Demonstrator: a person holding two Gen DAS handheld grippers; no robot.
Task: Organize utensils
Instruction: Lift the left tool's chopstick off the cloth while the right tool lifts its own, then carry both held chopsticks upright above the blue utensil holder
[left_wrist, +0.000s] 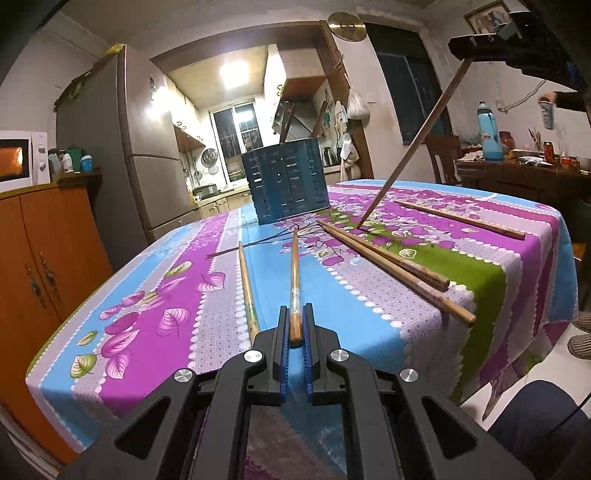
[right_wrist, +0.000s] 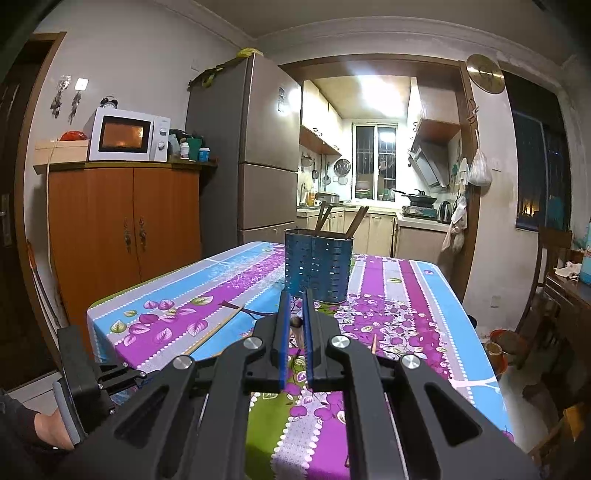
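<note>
Pinching one chopstick (left_wrist: 294, 280) in the left tool (left_wrist: 294, 325), we note its long axis points straight ahead toward the holder (left_wrist: 284, 184); the right tool (right_wrist: 295, 317) grips another.

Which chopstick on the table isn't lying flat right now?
The slanted chopstick, raised by the right tool, with only its tip on the tablecloth. The others lie flat; one flat chopstick sits between the left tool's pads.
</note>
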